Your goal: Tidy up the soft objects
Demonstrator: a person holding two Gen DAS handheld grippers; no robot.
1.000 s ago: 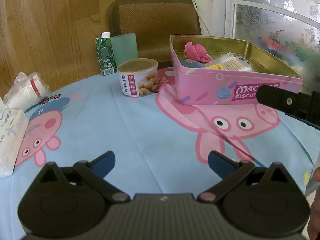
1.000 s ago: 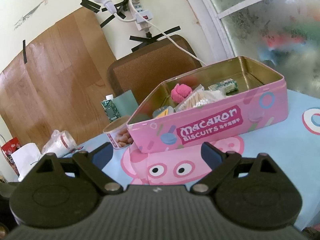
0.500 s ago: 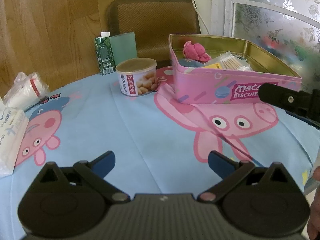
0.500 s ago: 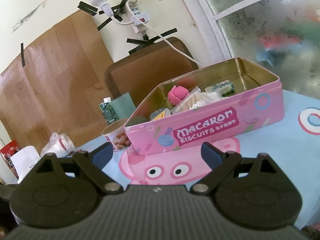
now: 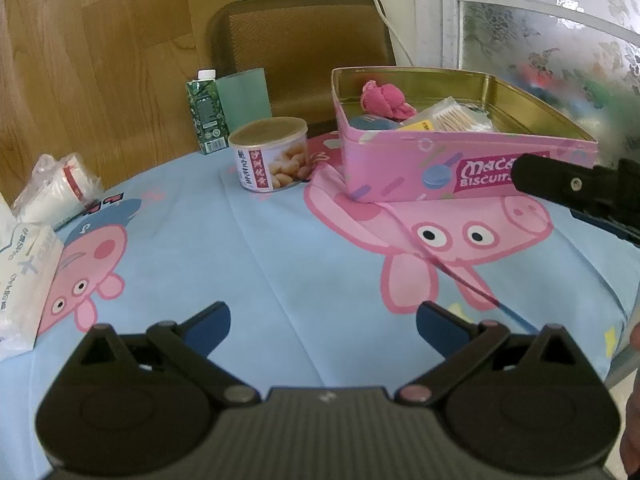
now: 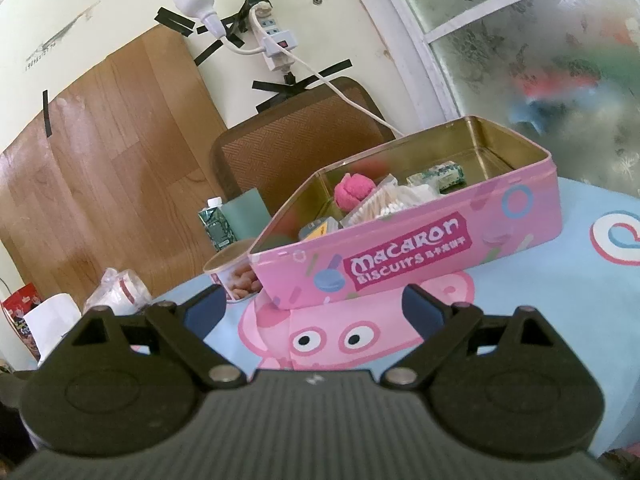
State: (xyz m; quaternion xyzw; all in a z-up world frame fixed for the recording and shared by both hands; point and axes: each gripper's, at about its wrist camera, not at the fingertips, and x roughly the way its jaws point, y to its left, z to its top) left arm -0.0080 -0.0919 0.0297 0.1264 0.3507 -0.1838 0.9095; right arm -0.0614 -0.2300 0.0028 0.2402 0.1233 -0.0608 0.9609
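A pink biscuit tin (image 5: 452, 160) (image 6: 420, 256) stands open on the pig-print tablecloth. Inside it lie a bunched pink cloth (image 5: 386, 98) (image 6: 354, 194), a clear pack of cotton swabs (image 5: 452, 114) (image 6: 384, 204), a yellow-labelled item and a small green packet (image 6: 438, 174). My left gripper (image 5: 322, 322) is open, low over the near cloth with nothing between its blue pads. My right gripper (image 6: 314, 306) is open and empty too, close in front of the tin's long side. Part of the right gripper's body (image 5: 576, 188) shows at the right in the left wrist view.
A can of nuts (image 5: 272, 154) and a green drink carton (image 5: 206, 112) stand left of the tin. A bagged stack of cups (image 5: 56, 188) and a white tissue pack (image 5: 22, 276) lie at the table's left edge. A brown chair back (image 5: 300, 52) stands behind.
The right gripper has drawn back a little from the tin and tilted up. The left gripper has barely shifted. Both stay open and empty.
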